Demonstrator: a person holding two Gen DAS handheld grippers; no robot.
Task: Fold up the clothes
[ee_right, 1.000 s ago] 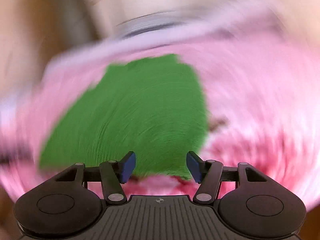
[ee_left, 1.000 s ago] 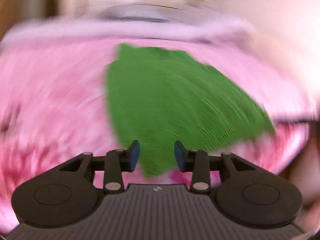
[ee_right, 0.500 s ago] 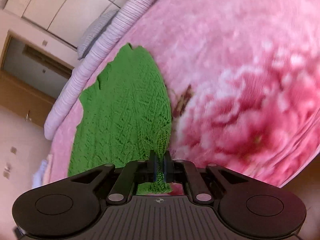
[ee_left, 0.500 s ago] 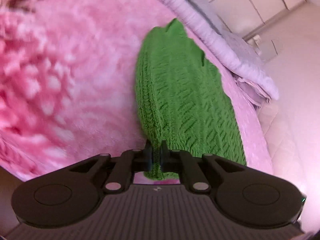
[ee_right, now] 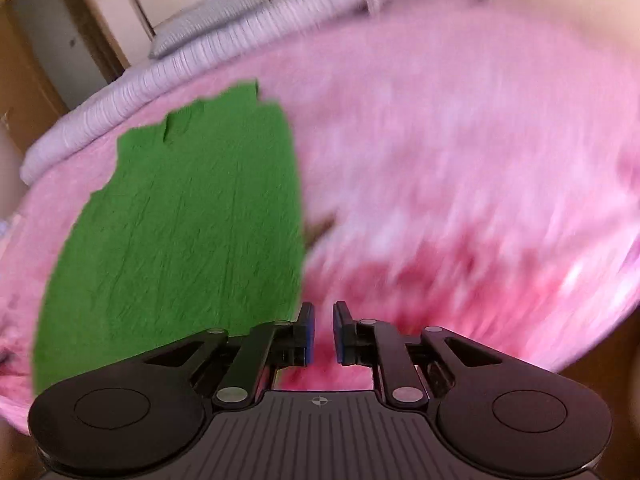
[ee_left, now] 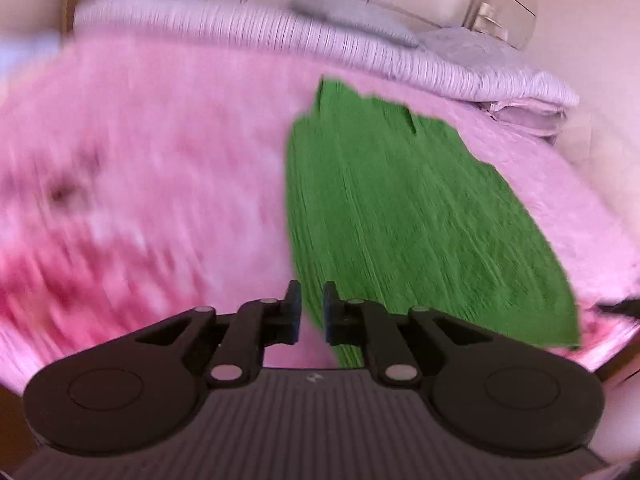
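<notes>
Left gripper (ee_left: 311, 312): jaws slightly parted, holding nothing | right gripper (ee_right: 322, 333): jaws slightly parted, empty | green knit garment (ee_left: 404, 220): flat on pink blanket (ee_left: 140, 184), at 1 o'clock from left gripper, 11 o'clock from right | lilac ribbed bolster (ee_left: 280, 32): 12 o'clock, far edge.

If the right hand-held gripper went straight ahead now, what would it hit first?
Probably the pink blanket, just right of the green knit garment. The right hand-held gripper is open and empty; motion blur leaves depth unclear.
</notes>
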